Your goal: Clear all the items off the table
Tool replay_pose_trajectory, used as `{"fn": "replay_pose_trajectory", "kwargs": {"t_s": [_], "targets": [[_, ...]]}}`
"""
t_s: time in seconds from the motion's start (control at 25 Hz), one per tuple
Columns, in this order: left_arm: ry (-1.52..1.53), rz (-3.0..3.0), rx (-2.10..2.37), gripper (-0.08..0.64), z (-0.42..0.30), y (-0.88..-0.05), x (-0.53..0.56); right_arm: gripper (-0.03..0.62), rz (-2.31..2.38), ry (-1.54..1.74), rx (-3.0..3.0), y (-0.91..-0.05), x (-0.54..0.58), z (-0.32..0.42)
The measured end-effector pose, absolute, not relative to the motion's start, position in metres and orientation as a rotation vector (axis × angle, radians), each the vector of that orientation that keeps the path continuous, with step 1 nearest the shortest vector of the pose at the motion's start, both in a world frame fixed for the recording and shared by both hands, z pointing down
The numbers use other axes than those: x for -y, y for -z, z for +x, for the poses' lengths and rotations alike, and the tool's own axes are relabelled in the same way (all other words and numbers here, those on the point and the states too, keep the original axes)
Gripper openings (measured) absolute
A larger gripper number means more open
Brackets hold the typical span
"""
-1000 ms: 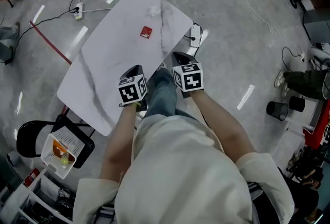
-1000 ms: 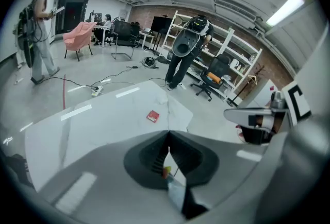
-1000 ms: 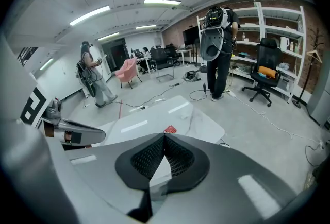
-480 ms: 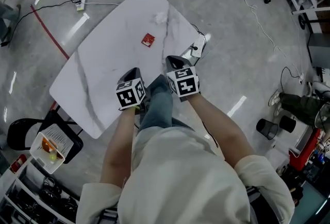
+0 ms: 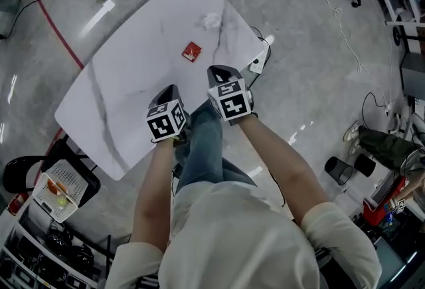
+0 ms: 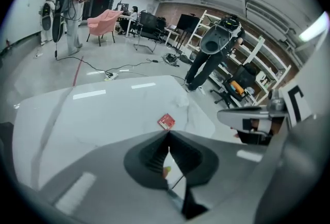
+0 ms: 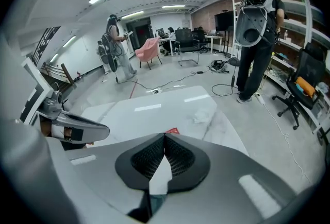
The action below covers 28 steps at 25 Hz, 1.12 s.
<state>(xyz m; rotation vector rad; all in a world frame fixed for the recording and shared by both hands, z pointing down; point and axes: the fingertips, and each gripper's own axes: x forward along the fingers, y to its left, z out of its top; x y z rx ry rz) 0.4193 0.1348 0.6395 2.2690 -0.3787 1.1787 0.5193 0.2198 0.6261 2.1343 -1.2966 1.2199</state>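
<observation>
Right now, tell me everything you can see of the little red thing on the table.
The red thing is small, flat and roughly square, like a thin packet. It lies flat on the white marble-look table, toward its far right part, corner-on to the head view. Only the tabletop touches it. A crumpled white scrap lies beyond it, apart. The left tongs and right tongs, both shut, are short of it.

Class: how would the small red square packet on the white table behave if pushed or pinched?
The small red square packet lies flat, so probably won't roll. The glossy white table suggests it would slide when pushed. It looks thin, likely light, awkward to pinch.
</observation>
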Motion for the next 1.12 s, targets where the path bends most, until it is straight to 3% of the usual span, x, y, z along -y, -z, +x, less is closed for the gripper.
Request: {"fn": "replay_pose_trajectory", "kwargs": {"t_s": [1.12], "targets": [[-1.167,2.1,0.566,0.008,0.45,-0.756,-0.081,0.272,1.826,-1.257,1.408,-0.788,-0.146,0.546]]}}
